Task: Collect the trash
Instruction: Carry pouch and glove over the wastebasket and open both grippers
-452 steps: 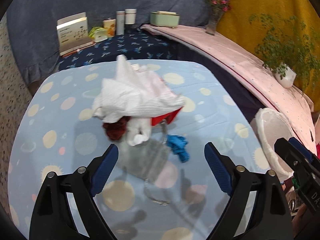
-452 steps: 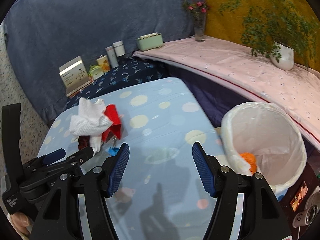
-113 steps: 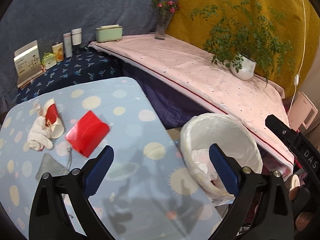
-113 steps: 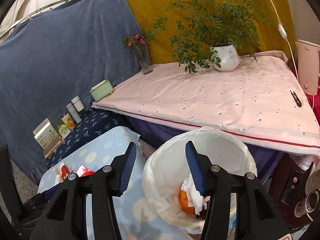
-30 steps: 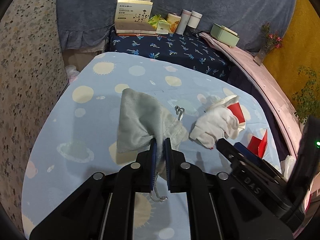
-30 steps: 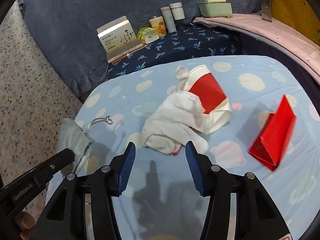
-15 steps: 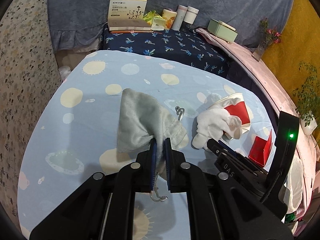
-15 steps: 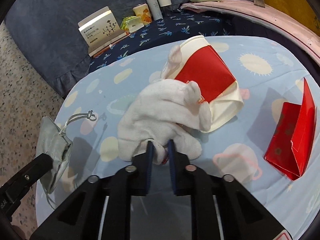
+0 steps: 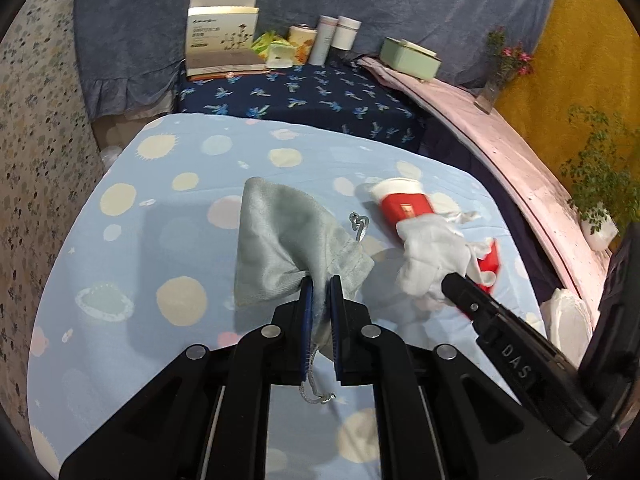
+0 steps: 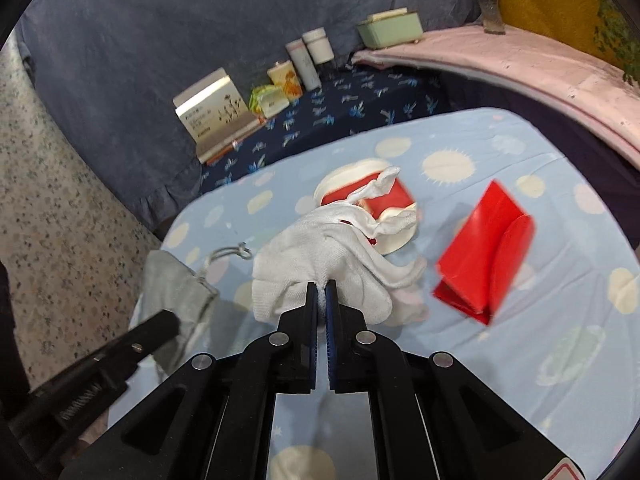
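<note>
My left gripper (image 9: 319,280) is shut on a grey drawstring pouch (image 9: 280,248) and holds it above the blue spotted table (image 9: 132,240). My right gripper (image 10: 322,286) is shut on a white glove (image 10: 328,248), lifted off the table. The glove also shows in the left wrist view (image 9: 434,256), and the pouch in the right wrist view (image 10: 176,292). A red and white paper cup (image 10: 372,196) lies on its side behind the glove. A folded red paper (image 10: 488,248) lies to the right.
A white-lined trash bin (image 9: 566,320) stands off the table's right edge. A dark blue shelf (image 9: 304,96) behind holds a box (image 9: 222,36), cans and a green container (image 9: 410,58). A pink covered ledge (image 9: 516,160) with a potted plant (image 9: 600,200) runs along the right.
My right gripper has closed on the white glove and raised it off the paper cup. My left gripper keeps hold of the grey pouch and has lifted slightly.
</note>
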`<state>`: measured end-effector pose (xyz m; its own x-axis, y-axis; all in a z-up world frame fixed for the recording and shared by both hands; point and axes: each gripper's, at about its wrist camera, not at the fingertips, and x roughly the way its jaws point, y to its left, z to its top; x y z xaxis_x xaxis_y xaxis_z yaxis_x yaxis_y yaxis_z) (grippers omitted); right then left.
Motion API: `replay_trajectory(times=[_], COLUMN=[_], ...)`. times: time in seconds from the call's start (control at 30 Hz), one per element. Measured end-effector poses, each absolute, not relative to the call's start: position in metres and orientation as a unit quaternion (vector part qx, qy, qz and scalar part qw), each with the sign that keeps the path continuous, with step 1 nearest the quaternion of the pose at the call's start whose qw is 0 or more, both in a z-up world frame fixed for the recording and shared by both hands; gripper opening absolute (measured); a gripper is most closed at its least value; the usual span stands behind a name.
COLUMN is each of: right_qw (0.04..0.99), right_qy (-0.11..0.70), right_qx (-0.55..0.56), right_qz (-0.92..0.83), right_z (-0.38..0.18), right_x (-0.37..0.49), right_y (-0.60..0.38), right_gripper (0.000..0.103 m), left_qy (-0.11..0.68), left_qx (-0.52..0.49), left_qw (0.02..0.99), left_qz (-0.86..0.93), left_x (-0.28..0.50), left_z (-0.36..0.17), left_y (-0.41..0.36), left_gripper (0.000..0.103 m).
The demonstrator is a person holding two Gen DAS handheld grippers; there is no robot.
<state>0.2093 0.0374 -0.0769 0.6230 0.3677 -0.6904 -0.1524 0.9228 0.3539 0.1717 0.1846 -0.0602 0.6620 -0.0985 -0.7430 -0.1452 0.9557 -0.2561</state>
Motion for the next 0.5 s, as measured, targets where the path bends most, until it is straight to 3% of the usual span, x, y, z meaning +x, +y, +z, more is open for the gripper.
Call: replay_trajectory(times=[0.5], right_qw=[0.934], right_qy=[0.304], right_qx=[0.174], right_qz=[0.07], right_z=[0.003], right_x=[0.154], right_y=[-0.101], right_gripper=[0.004], left_qy=[0.376], left_qx=[-0.1], left_qw=[0.916], left_qz=[-0.095], left_x=[0.154], left_z=[-0.002], left_y=[0.061], left_gripper=[0.008])
